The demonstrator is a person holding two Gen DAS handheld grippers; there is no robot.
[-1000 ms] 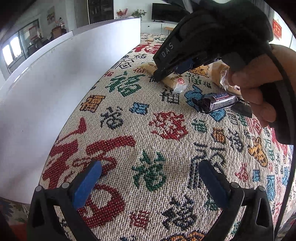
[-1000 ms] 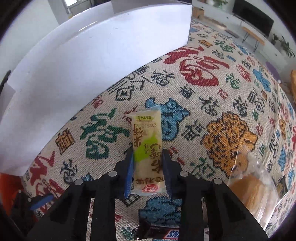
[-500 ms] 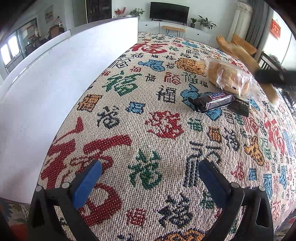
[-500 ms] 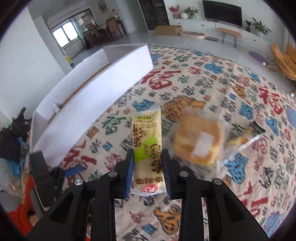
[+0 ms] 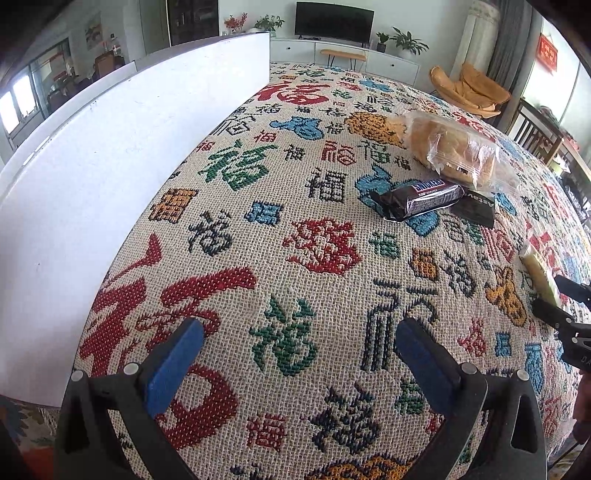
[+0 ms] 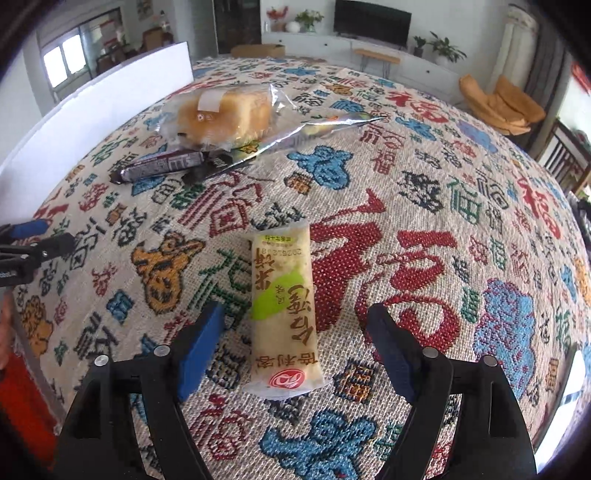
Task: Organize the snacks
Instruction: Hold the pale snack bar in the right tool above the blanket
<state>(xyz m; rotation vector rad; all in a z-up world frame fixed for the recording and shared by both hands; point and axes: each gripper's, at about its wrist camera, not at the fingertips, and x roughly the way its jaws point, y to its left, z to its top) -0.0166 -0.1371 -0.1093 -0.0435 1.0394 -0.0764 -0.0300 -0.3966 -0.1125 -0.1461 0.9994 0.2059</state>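
A cloth (image 5: 295, 258) with red, green and blue signs covers the surface. A white board (image 5: 110, 166) stands along its left edge. Past the far edge are a TV (image 5: 334, 18), green plants (image 5: 406, 37) and an orange chair (image 5: 469, 86).

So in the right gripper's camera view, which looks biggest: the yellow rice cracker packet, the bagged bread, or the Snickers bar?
1. Yellow rice cracker packet, though it lies nearest the camera, so that's unsure.
2. Bagged bread.
3. Snickers bar.
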